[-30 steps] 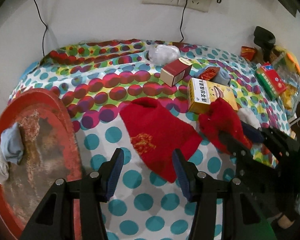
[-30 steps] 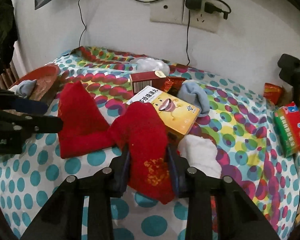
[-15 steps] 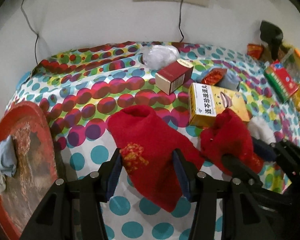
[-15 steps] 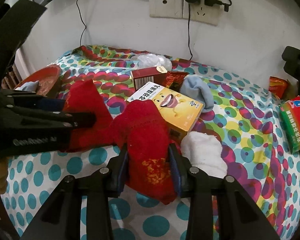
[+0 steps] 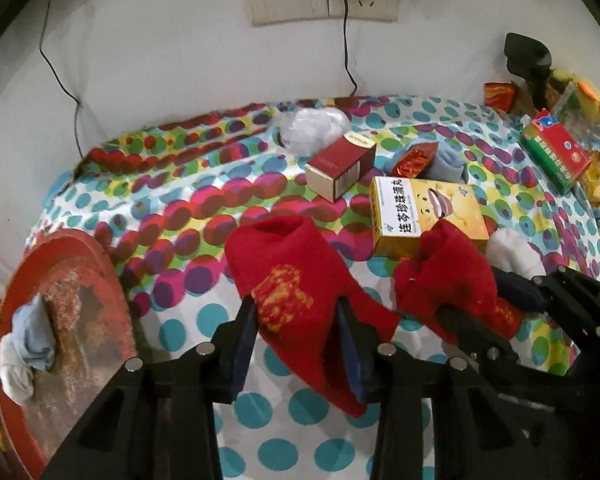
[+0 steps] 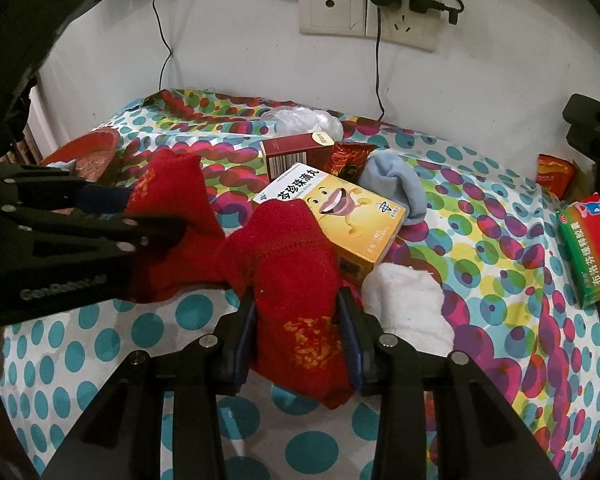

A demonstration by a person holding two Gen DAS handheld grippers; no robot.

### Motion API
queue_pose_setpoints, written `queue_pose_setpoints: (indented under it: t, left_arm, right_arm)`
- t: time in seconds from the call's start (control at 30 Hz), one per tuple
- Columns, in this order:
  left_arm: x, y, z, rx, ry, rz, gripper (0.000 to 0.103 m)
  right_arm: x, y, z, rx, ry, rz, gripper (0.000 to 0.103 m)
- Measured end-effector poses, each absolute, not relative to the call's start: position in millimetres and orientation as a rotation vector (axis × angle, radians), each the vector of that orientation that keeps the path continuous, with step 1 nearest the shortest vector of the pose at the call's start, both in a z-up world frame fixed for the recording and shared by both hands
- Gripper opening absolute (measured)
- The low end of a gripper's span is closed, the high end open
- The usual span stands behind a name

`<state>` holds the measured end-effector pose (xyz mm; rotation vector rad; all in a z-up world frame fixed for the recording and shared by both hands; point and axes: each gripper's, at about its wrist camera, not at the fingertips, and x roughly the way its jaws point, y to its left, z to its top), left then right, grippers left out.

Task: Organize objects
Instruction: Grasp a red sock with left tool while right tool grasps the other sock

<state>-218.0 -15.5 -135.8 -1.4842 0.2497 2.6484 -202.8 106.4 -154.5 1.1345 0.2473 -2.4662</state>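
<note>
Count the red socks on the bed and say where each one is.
2. One red sock lies between the closing left gripper jaws; the other red sock is clamped in the right gripper, overlapping the yellow box. More may be hidden.

A: Surface?
B: Table under dotted cloth (image 5: 188, 320).
A: On it?
B: Red tray (image 5: 100, 280) left; two red socks (image 5: 300, 280) (image 6: 296, 264), yellow box (image 5: 431, 212), maroon box (image 5: 339, 168), white sock (image 6: 407, 304).

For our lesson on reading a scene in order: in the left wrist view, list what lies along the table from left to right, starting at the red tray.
Red tray → red sock in the left gripper → yellow box → green and red box.
</note>
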Motion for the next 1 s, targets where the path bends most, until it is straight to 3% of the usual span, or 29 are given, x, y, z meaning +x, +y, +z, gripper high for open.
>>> queue_pose_setpoints:
  t: [0.3,0.43,0.57,0.67,0.73,1.0]
  left_arm:
    - [-207,-19,-116,-1.432,0.3,2.672,0.036]
    - [-204,-19,-109,-1.415,0.307,2.656,0.025]
    - [-207,-24,-114,-1.463,0.222,2.601,0.026]
    - [-214,-34,-122,-1.537,0.063,2.587,0.037]
    - [-217,-37,-125,-1.562,0.005,2.601,0.051]
    - [-236,-37,-148,-1.629,-0.054,2.667,0.063]
  right_arm:
    - [-204,106,-153,1.135,0.246,-2.465,0.035]
    - [-204,106,-153,1.135,0.245,-2.464,0.035]
    - [-204,106,-153,1.135,0.247,-2.465,0.035]
    - [-204,106,-153,1.135,0.246,-2.464,0.035]
    - [-204,106,-153,1.135,0.242,-2.463,0.035]
    - [-206,112,-153,1.139,0.184,-2.442,0.036]
